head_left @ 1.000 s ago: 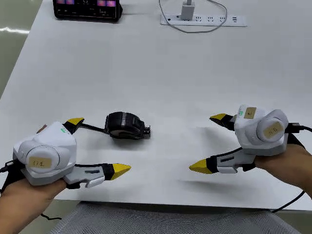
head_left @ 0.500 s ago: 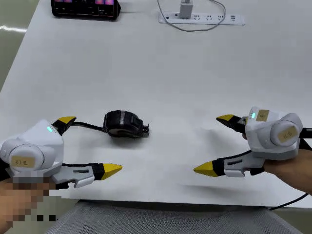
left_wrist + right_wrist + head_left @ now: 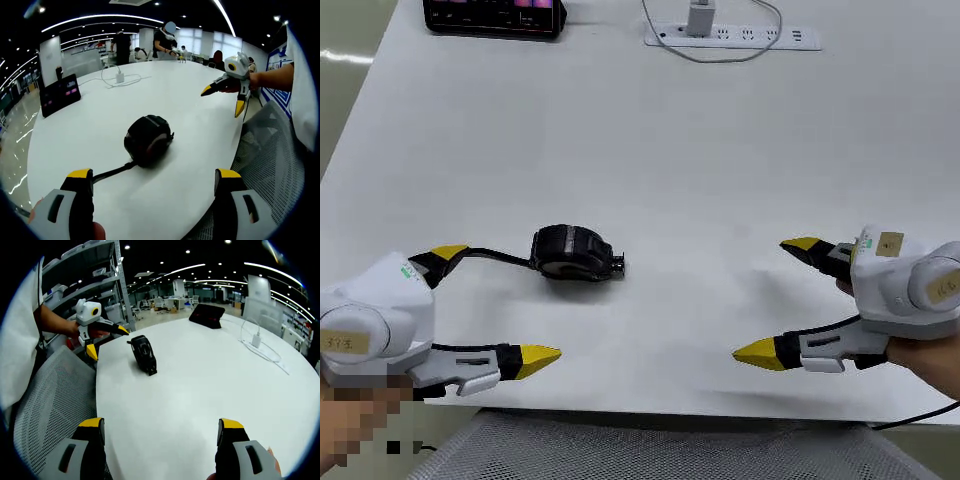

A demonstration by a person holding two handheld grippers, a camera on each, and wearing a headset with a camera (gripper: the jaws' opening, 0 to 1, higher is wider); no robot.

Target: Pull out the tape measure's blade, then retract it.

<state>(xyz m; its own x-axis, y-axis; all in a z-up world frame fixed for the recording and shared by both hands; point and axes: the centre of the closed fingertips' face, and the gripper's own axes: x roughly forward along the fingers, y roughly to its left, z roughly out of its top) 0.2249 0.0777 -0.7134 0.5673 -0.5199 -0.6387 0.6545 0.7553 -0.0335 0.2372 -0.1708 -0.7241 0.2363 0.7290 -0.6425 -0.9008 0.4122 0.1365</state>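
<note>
A black tape measure (image 3: 572, 253) lies on the white table (image 3: 650, 150), its black wrist strap trailing left toward my left gripper. The blade is inside the case. My left gripper (image 3: 492, 305) stands open at the table's near left edge, just left of the tape measure (image 3: 148, 139), which lies ahead between its yellow-tipped jaws. My right gripper (image 3: 782, 300) is open at the near right, well apart from the tape measure (image 3: 144, 354), with nothing between its jaws. In each gripper view the other gripper shows: the right gripper (image 3: 226, 93) and the left gripper (image 3: 100, 339).
A white power strip (image 3: 732, 38) with a plugged-in charger and looped cable lies at the table's far edge. A dark tablet-like device (image 3: 494, 16) stands at the far left. A grey mesh chair (image 3: 650, 448) sits below the near edge. People stand in the far background.
Both grippers have drawn back toward the near edge and outward, the left one leftward, the right one rightward. The tape measure has stayed in place.
</note>
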